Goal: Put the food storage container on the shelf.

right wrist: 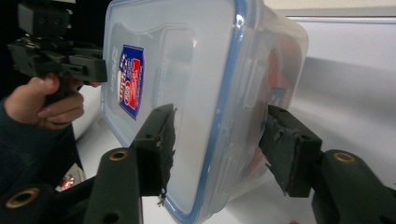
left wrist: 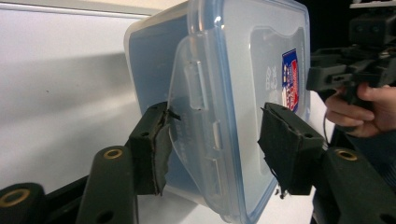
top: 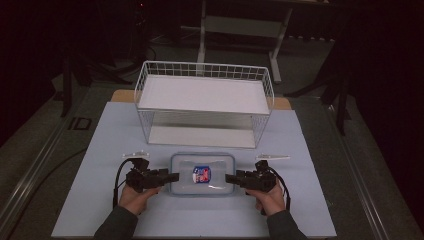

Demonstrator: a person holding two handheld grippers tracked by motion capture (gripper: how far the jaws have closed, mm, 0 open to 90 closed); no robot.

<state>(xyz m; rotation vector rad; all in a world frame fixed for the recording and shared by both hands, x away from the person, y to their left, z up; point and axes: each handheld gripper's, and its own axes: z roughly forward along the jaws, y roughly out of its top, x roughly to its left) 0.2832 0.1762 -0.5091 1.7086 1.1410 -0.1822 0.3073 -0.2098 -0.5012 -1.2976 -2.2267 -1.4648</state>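
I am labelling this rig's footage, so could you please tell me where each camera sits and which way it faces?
High view: above the person's side, facing forward and down at the table, container, wire basket; forearms, both grippers.
Left gripper view: on the left gripper, facing the container's end.
Right gripper view: on the right gripper, facing the opposite end.
All share the container.

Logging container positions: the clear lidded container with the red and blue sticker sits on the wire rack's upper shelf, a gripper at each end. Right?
Not quite. The high view shows the container on the table in front of the wire rack, a gripper at each end.
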